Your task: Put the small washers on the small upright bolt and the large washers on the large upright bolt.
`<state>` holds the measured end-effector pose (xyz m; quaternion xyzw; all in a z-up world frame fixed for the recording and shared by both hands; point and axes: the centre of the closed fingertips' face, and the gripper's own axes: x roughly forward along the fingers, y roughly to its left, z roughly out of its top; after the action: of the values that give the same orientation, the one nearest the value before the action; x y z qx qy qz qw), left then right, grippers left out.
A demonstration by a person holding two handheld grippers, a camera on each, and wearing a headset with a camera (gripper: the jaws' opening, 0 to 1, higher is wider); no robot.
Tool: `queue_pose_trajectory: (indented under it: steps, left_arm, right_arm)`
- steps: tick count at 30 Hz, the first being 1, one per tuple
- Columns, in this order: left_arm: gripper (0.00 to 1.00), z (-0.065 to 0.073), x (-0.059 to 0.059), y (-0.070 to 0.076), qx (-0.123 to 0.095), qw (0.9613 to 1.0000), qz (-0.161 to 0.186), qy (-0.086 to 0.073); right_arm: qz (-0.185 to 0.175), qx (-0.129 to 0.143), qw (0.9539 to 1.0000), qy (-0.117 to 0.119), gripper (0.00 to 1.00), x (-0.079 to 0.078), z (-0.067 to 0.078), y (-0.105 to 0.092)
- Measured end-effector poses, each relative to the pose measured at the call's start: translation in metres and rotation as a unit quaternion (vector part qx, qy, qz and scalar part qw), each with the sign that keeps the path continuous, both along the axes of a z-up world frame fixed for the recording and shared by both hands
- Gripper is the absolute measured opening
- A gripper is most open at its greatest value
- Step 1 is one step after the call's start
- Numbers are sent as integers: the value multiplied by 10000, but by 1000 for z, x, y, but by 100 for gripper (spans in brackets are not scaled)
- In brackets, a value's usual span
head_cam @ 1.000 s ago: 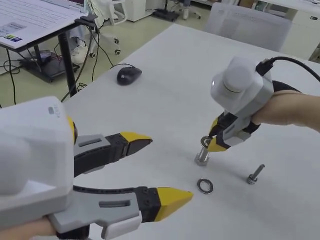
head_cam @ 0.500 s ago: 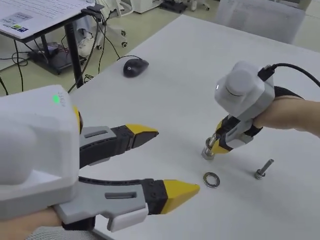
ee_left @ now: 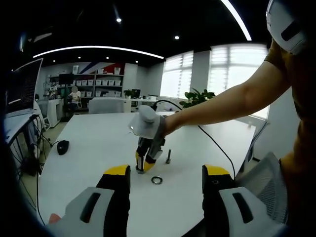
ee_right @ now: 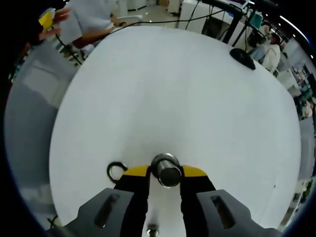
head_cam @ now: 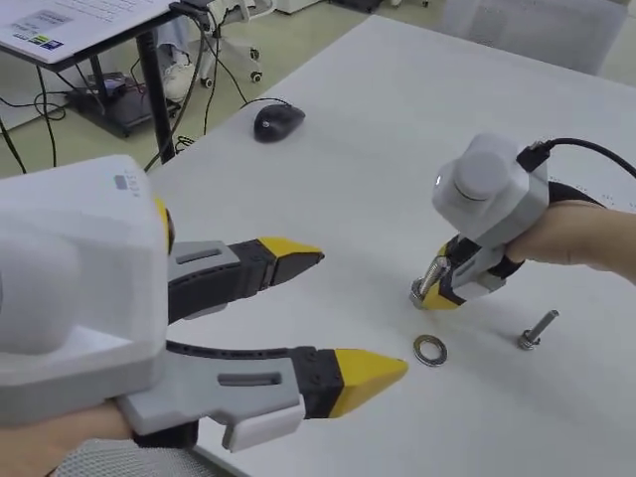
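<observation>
2 grippers are out over the white worktop [head_cam: 397, 149], and the right gripper [head_cam: 435, 296] is the busy one. Its yellow-tipped fingers [ee_right: 136, 172] are clamped either side of the large steel bolt [ee_right: 166, 170], low on the shank as the head view has it. The left gripper [head_cam: 360, 313] hangs at 8 o'clock of that bolt, its fingers [head_cam: 370, 370] spread wide and holding nothing.

1 flat steel ring washer [head_cam: 429, 350] lies loose on the worktop at 6 o'clock of the large steel bolt, just beside it but apart. The small steel bolt [head_cam: 537, 330] stands at 4 o'clock, and a black computer mouse [head_cam: 278, 121] sits well away at 11 o'clock. Whether a washer is already round the large steel bolt I cannot tell, since the fingers hide its foot.

To my eye the step is steadying the large steel bolt so it stands true. Doing that well means opening both fingers evenly, so neither drags the shank over, then lifting straight up and clear. The loose washer is thin and lies flat on a smooth top. It will likely want pinching by its edge or tipping up, not a flat squeeze. Its size against the 2 bolts is hard to judge from here, so it should be checked before a bolt is chosen.
</observation>
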<state>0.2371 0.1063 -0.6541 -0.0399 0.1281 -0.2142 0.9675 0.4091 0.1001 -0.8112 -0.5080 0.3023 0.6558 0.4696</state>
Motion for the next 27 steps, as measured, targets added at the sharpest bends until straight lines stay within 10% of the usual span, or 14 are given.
queue_pose_trajectory:
  steps: [13, 27]
  left_arm:
    - [58, 2, 1, -2, 26, 10000, -73, -29]
    - [58, 15, -6, -18, 67, 9992, -341, -173]
  right_arm:
    - [-114, 92, 9998, -105, 26, 2, 16, -21]
    - [-53, 2, 10000, 70, 26, -44, 11, -47]
